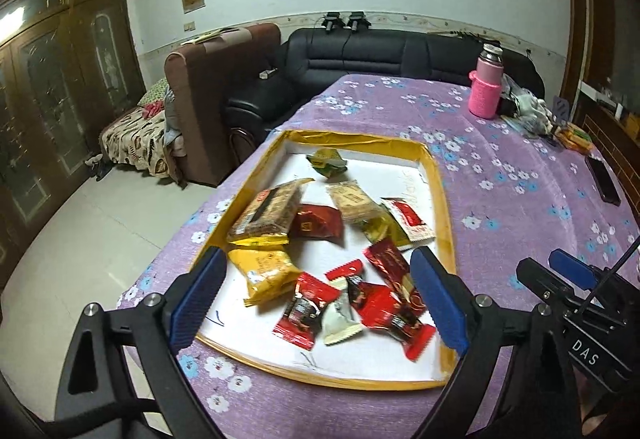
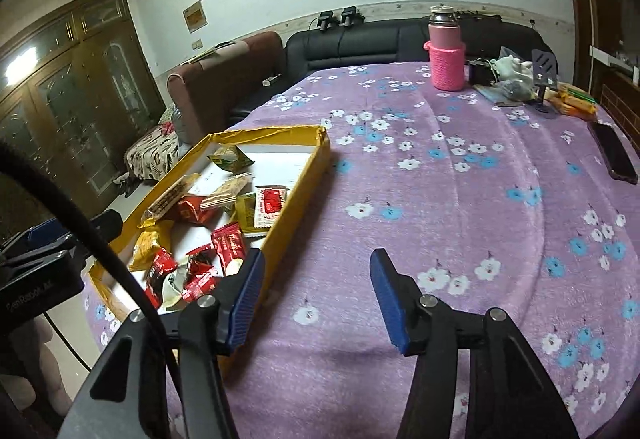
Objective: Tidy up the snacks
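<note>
Yellow tray (image 1: 442, 195) of snacks, long axis toward sofa (image 1: 400, 51).

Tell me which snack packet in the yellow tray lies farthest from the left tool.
The small green packet, alone at the tray's far end. All other packets cluster in the middle and near the left tool, and none of them is mainly green.

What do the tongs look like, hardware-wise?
Both alike: black angular linkage arms with silver pivot bolts, and blue ribbed pads as fingertips. The left tongs carry the lettering GenRobot.AI on the body, seen from the right wrist; the right tongs show DAS. A black cable runs along them.
</note>
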The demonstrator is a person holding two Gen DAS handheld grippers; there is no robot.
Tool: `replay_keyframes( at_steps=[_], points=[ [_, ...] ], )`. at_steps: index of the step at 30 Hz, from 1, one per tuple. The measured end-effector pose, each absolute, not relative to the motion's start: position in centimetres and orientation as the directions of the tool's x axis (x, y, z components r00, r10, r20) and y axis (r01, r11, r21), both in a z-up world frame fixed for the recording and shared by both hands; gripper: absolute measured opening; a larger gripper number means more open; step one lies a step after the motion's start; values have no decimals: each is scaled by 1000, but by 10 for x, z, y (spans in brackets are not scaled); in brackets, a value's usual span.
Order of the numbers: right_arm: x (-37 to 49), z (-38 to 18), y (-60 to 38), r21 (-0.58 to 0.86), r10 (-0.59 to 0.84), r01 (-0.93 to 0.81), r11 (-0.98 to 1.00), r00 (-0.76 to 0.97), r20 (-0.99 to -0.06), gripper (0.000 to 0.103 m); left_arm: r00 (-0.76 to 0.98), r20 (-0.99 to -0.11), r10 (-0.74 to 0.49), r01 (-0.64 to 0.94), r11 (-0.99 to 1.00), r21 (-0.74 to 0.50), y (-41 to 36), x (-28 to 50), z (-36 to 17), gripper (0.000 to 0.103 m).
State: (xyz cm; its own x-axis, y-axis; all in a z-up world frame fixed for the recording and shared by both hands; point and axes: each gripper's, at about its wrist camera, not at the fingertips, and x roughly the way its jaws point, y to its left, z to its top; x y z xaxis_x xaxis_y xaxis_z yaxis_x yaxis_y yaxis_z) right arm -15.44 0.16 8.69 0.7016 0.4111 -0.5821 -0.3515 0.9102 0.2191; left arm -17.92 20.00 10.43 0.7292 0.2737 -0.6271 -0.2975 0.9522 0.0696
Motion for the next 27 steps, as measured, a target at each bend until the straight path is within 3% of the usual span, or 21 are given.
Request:
replay_keyframes(
  at_steps=[27],
  points=[
    [-163, 75, 15, 149, 377, -369, 917, 685, -624, 66, 693, -674, 256, -269, 959, 88, 186, -175, 90, 93]
  ],
)
